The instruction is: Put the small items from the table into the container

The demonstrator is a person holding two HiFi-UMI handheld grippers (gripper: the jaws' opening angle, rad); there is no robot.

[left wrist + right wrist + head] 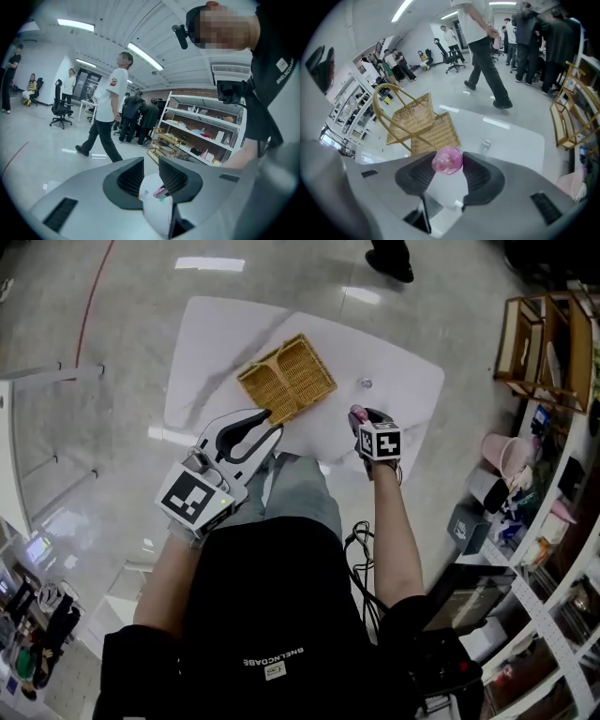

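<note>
A woven wicker basket with a hoop handle lies on the white table; the right gripper view shows the basket just beyond the jaws. My right gripper is shut on a small pink translucent ball, lifted above the table's near edge to the right of the basket. A small clear item rests on the table right of the basket. My left gripper hovers by the basket's near corner. In its own view the left gripper stands open, nothing between its jaws.
Shelving with assorted goods and a wooden rack line the right side. Someone's shoes stand beyond the table's far edge. A person walks past, and others stand in the room behind.
</note>
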